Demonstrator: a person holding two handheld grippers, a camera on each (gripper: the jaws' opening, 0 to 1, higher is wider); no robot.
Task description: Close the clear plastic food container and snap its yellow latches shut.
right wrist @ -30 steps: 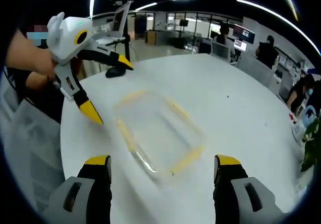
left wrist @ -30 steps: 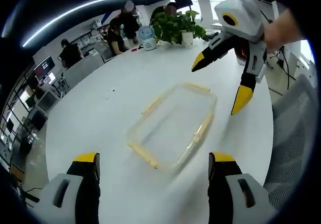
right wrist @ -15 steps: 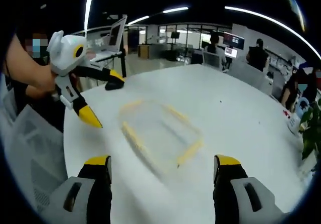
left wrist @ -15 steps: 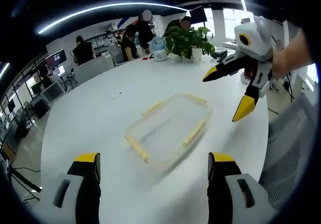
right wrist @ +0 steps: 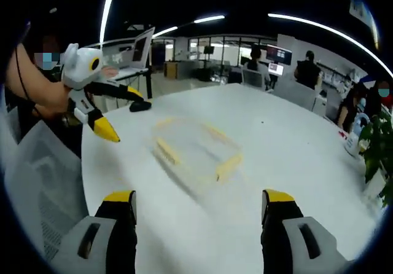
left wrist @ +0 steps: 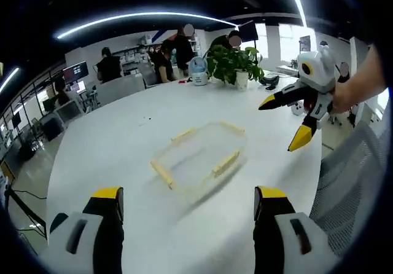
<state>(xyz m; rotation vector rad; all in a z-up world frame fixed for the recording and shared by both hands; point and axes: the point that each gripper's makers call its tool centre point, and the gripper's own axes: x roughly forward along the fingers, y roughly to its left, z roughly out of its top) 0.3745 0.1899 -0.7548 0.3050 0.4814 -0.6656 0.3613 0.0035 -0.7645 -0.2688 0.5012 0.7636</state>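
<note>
White round surface [left wrist: 110, 139] in an open office carries the clear container [left wrist: 198, 161], lying flat ahead of both tongs and between them. I hold my left tongs [left wrist: 187, 203] and right tongs [right wrist: 199, 203] spread and empty, well back from it, probably to keep the whole box in sight before approaching. Its long axis runs diagonally away from my left tongs, yellow latches [right wrist: 228, 165] lining its edges; whether they're snapped I can't tell.
</note>
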